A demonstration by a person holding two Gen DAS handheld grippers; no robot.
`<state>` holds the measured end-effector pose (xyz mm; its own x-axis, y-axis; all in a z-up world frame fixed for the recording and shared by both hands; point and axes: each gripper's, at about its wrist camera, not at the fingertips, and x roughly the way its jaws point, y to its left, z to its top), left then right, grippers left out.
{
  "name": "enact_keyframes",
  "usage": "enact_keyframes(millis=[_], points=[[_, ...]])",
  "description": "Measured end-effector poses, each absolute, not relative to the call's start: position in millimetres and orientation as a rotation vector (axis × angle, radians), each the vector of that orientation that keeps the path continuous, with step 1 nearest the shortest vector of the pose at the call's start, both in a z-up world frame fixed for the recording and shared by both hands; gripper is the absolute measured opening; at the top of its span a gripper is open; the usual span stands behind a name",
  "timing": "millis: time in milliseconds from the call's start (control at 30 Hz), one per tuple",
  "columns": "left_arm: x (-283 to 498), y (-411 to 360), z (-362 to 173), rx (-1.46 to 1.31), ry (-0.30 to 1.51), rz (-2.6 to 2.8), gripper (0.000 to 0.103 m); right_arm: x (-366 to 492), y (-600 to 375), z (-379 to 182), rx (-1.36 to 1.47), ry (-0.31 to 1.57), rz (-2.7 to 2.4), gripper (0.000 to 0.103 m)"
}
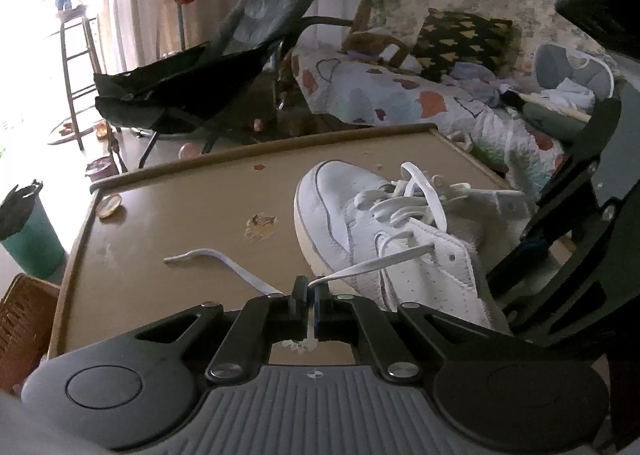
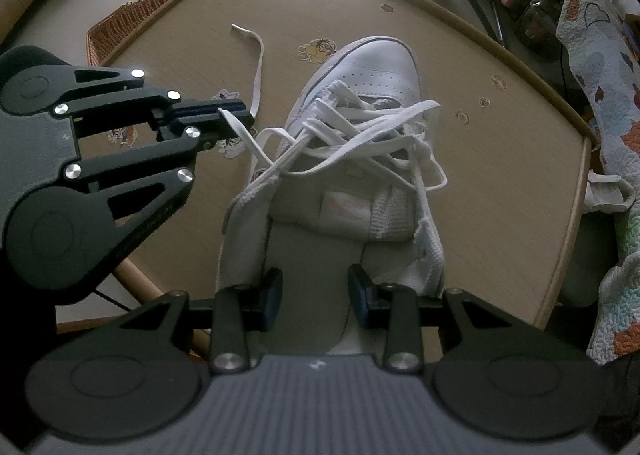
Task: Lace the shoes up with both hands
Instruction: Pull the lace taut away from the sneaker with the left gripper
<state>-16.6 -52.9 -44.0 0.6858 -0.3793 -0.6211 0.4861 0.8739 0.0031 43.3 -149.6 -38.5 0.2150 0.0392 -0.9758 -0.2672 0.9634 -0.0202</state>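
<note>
A white sneaker (image 1: 352, 215) lies on a tan table (image 1: 180, 215), toe pointing away, its white laces (image 2: 360, 127) tangled loosely over the tongue. My left gripper (image 1: 311, 295) is shut on one lace (image 1: 372, 265), which runs taut from a side eyelet to the jaws. The lace's free end (image 1: 180, 257) trails across the table. In the right wrist view the left gripper (image 2: 236, 117) pinches that lace left of the shoe (image 2: 372, 67). My right gripper (image 2: 316, 295) points down into the shoe's opening at the heel. Its fingers (image 2: 272, 295) stand apart over the insole, with nothing between them.
The table has a raised rim (image 2: 576, 207) and cartoon stickers on top. A wicker basket (image 2: 136, 15) and a green cup (image 1: 30, 231) stand off its left side. A black chair (image 1: 192, 75) stands behind it. A sofa with a patterned quilt (image 1: 400, 95) runs along the right.
</note>
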Motion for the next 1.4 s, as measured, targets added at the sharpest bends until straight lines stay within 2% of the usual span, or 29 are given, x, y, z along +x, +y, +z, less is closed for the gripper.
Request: enact_keyframes(millis=[1400], points=[[-1.5,-36.6,-53.9,0.153,0.723,-0.368,0.003,39.7,-142.1,-36.5,-0.197,1.343,0.209,0.036]])
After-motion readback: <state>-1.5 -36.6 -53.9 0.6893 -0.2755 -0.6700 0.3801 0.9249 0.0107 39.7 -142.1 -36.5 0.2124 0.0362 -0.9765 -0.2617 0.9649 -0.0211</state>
